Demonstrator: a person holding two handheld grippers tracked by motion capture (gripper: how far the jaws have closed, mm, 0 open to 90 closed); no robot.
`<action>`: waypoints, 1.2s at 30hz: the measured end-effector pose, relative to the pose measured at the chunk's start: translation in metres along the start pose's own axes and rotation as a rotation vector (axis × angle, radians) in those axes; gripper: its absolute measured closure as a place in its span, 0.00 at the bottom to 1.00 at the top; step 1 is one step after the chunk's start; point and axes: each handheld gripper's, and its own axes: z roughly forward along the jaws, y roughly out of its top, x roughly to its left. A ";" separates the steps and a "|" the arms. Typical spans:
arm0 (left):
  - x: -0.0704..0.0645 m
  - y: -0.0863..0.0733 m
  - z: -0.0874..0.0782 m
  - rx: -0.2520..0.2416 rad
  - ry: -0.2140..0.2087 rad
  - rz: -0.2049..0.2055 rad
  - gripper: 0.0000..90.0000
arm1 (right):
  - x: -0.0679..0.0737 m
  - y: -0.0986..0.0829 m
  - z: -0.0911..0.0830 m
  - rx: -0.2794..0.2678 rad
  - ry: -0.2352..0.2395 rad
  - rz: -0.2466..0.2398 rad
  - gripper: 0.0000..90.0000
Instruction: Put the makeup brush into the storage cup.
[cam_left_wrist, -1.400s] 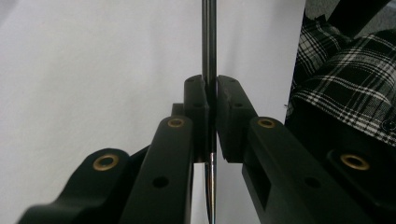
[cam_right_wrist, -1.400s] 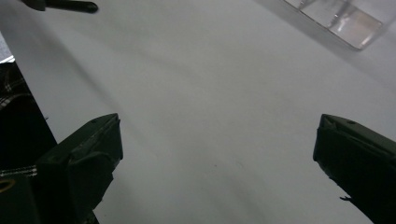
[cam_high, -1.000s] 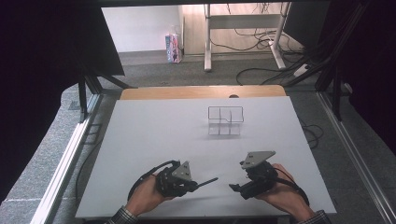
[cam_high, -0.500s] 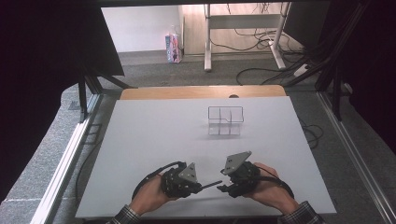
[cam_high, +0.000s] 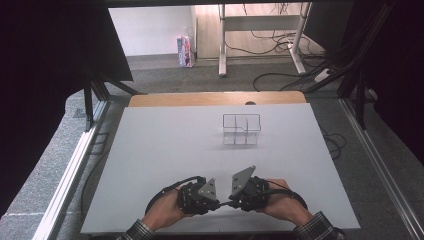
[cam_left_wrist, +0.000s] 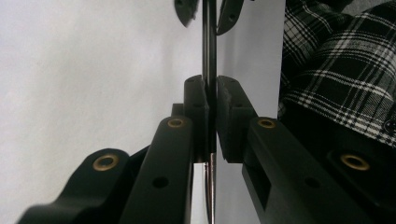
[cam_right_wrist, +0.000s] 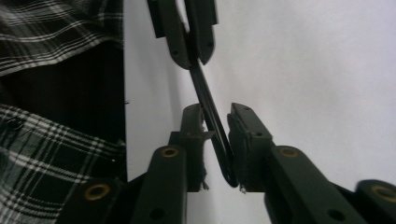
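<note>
A thin black strip (cam_high: 226, 203) bridges the two grippers near the table's front edge. My left gripper (cam_high: 220, 204) is shut on it. The left gripper view shows the strip (cam_left_wrist: 208, 46) edge-on, pinched between the jaws (cam_left_wrist: 211, 93) and running up to the right gripper (cam_left_wrist: 205, 14). My right gripper (cam_high: 234, 202) faces the left one. In the right gripper view its jaws (cam_right_wrist: 215, 119) stand apart, and the strip's curved end (cam_right_wrist: 205, 93) lies slantwise between them, close to the right-hand pad. The left gripper (cam_right_wrist: 189, 51) clamps the strip's far part.
A clear box with dividers (cam_high: 241, 129) stands on the white table (cam_high: 165, 150), right of centre toward the back. A wooden board (cam_high: 215, 98) lines the far edge. Plaid sleeves (cam_left_wrist: 341, 70) (cam_right_wrist: 46, 28) lie close behind the grippers.
My right gripper has moved left until it meets the left one, and its jaws now stand around the strip's end. The left gripper has hardly moved.
</note>
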 end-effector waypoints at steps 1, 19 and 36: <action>0.000 0.000 0.000 -0.004 0.003 -0.001 0.92 | 0.000 0.000 0.001 0.003 0.023 0.003 0.88; 0.011 -0.026 -0.031 -0.126 0.100 -0.070 0.50 | -0.001 -0.011 -0.017 -0.056 0.014 0.072 0.93; 0.005 -0.029 -0.022 -0.074 0.071 0.047 0.81 | 0.002 -0.012 -0.026 -0.093 0.039 0.039 0.93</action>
